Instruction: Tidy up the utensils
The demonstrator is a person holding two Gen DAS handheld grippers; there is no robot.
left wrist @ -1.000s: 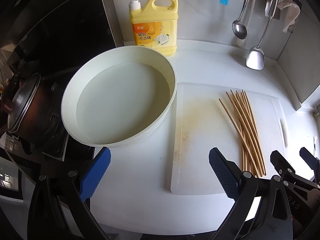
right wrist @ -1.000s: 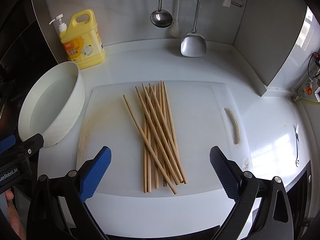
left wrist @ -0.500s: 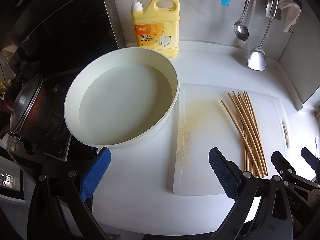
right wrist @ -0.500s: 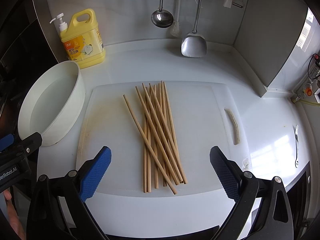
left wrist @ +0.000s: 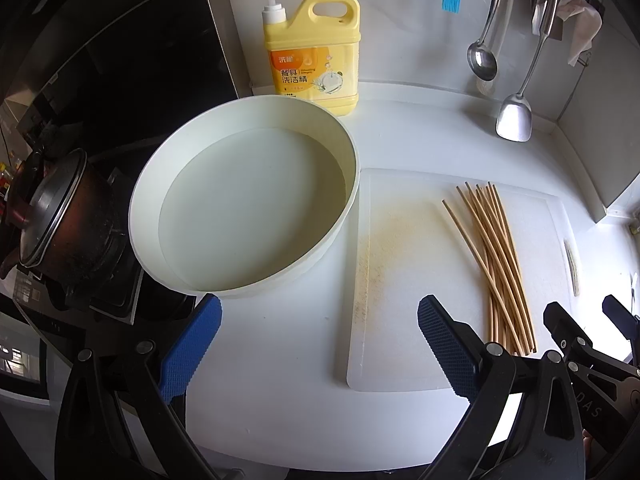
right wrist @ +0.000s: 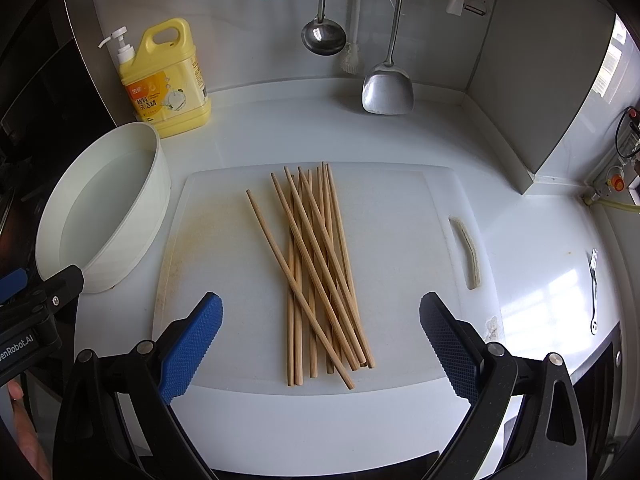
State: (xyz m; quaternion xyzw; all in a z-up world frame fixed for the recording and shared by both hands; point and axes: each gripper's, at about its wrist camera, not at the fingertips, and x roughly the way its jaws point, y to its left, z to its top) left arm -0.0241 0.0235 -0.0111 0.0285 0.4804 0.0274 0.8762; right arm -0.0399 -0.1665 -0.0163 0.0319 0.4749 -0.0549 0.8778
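So far nothing is sorted: we see bamboo chopsticks [right wrist: 320,276] crossed in a loose pile mid cutting board [right wrist: 400,208]. Right gripper [right wrist: 320,344] and left gripper [left wrist: 316,348] both gape, empty. Only our left view shows the stove pot [left wrist: 60,220]; only the right, the countertop fork [right wrist: 593,292].

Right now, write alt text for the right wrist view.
A loose pile of wooden chopsticks lies on a white cutting board, straight ahead of the open right hand-held gripper. A white basin sits left of the board.
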